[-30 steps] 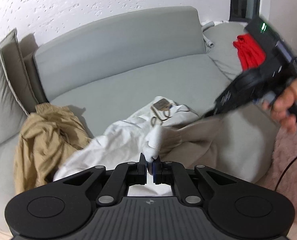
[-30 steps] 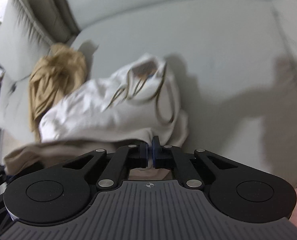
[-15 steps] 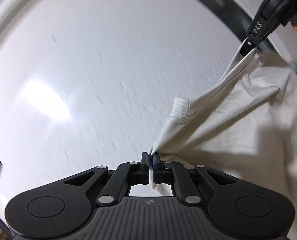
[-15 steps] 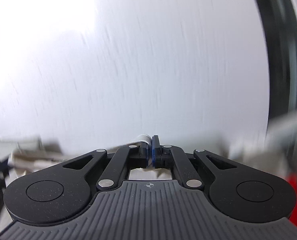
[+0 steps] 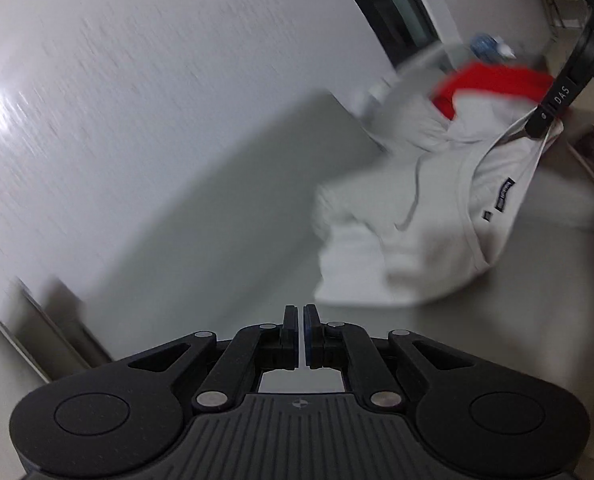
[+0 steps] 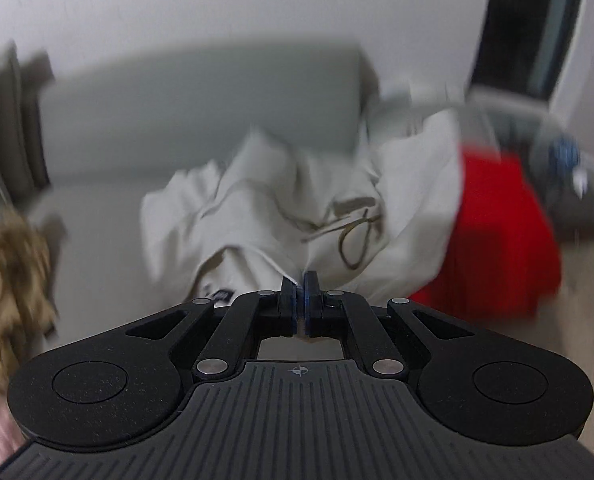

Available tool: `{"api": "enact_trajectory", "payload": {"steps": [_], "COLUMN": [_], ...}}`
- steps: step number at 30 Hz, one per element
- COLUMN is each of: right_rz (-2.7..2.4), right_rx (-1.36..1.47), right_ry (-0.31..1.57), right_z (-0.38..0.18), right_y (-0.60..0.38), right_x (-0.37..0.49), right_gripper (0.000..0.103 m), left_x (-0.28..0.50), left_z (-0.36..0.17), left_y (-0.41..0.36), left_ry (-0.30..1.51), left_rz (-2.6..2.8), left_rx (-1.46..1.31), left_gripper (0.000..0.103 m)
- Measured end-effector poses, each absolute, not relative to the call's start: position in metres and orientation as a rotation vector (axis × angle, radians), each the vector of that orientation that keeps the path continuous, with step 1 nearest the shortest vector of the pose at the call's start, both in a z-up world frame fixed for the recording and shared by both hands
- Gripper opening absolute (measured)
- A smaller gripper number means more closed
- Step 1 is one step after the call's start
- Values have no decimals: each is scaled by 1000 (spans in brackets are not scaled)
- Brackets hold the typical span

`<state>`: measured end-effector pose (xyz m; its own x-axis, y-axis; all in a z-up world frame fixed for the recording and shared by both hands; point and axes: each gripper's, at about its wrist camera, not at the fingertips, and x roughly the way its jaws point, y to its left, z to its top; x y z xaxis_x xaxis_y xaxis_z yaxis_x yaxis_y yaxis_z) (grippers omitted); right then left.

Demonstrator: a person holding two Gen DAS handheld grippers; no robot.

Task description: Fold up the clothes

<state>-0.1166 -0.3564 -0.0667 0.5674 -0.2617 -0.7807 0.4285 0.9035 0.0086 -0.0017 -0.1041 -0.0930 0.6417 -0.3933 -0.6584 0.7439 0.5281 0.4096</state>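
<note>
A white sweatshirt [image 5: 417, 220] with beige lettering hangs bunched above the grey sofa seat [image 5: 497, 320]. In the left wrist view my right gripper [image 5: 544, 122] pinches its upper edge at the far right. My left gripper [image 5: 301, 312] is shut, and the blurred lower corner of the cloth runs down to its tips. From the right wrist camera, the right gripper [image 6: 301, 280] is shut on an edge of the sweatshirt [image 6: 281, 200], which drapes away toward the sofa back. Both views are motion-blurred.
A red garment [image 6: 505, 232] lies at the sofa's right end, partly behind the sweatshirt. A tan garment [image 6: 9, 280] is heaped at the left, near a grey cushion [image 6: 1, 120]. The grey backrest [image 5: 257, 184] stands against a white wall. A dark doorway [image 6: 537, 28] is at the upper right.
Half a second ago both cameras faced the white wall with the sweatshirt stretched high between the grippers. Both have swung down, and the sweatshirt now hangs low over the sofa.
</note>
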Motion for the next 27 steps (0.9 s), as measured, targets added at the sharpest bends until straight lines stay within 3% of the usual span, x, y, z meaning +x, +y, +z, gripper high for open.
{"api": "enact_trajectory", "payload": {"steps": [2,5,6,8,16,27], "right_rz": [-405,-388,-388,-390,-373,-507], "right_rx": [265,304,300,270,315,495], "right_ry": [996,1076,1073,1045,900,929], "right_z": [-110,-134,-132,-124,-96,-151], "right_y": [-353,-349,-346,-335,-369,-456], "right_x": [-126,-129,-130,-131,-128,-110], "right_gripper": [5,28,39,46,51,51], "left_x": [-1,3,6,15,41,118], "left_z": [-111,-123,-124,-126,-143,-202], "left_y": [-108,-123,-128,-137,-187,-225], "left_ry": [605,672,688,713,787,996], "left_rz": [-735,-761,-766,-772,-738,-517], "left_rx": [689,630,613,569,324,88], "left_gripper": [10,18,25,36,51,53]}}
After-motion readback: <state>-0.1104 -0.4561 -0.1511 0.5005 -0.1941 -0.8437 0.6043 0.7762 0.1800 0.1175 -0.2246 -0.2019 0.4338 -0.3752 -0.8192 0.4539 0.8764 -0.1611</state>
